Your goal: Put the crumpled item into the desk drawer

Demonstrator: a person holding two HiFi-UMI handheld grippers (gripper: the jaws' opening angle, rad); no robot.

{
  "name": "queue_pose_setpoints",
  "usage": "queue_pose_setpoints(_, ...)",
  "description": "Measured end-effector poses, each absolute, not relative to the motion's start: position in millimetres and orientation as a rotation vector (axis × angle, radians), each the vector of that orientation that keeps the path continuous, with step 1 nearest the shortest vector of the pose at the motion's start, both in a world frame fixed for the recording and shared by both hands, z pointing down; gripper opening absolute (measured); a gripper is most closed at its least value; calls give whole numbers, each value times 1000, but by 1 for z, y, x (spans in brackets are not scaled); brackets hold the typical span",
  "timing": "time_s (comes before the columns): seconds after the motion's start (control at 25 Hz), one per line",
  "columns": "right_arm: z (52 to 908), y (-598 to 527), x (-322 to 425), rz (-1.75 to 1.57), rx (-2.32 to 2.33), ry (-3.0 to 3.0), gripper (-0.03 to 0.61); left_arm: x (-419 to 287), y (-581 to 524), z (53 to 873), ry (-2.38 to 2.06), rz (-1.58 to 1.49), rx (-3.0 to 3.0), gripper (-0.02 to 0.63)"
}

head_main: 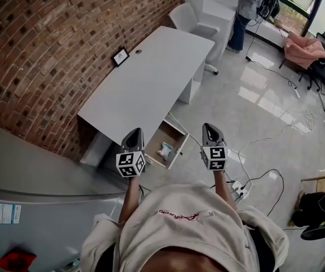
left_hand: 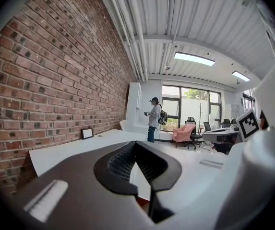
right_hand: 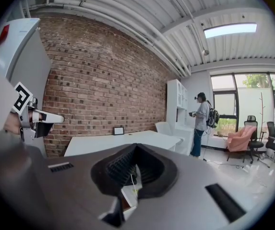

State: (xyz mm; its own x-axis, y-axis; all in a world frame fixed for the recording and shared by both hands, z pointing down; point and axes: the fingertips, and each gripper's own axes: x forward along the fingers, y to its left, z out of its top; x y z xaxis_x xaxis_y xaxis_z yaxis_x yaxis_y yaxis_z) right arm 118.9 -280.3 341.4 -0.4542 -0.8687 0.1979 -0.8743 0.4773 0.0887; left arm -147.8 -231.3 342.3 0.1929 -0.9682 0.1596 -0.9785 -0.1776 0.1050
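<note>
Desk (head_main: 145, 78) beside brick wall (head_main: 49, 50), glossy floor (head_main: 253, 123).

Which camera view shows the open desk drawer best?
The head view. It looks down into the drawer, which is pulled out from under the desk with a crumpled white item lying inside. Both gripper views show only the desk top; the drawer is hidden in them.

Brick wall (head_main: 37, 50), glossy pale floor (head_main: 253, 118)
</note>
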Motion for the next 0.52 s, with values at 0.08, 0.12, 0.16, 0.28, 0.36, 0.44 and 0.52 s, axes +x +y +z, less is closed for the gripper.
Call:
queue_pose_setpoints(0.08,340,-279,119,35,1500,-2512,12,-146,-230,342,-1887,83,2276,9)
queue_pose_setpoints(0.12,340,-279,119,35,1500,-2513,12,-145,-229,342,-1886,82,2276,9)
queue_pose_setpoints(0.16,340,-278,119,36,1499,-2514,12,-145,-228,343,-1885,83,2276,9)
queue_pose_setpoints(0.28,341,-276,117,39,1489,-2515,12,-144,-224,345,-1884,84,2272,9)
queue_pose_setpoints(0.36,342,-275,116,41,1482,-2518,12,-145,-223,346,-1886,85,2269,9)
queue_pose_setpoints(0.44,343,-275,113,43,1478,-2523,12,-146,-223,347,-1886,87,2266,9)
queue_pose_setpoints(0.52,344,-274,111,47,1474,-2526,12,-146,-222,348,-1885,90,2263,9)
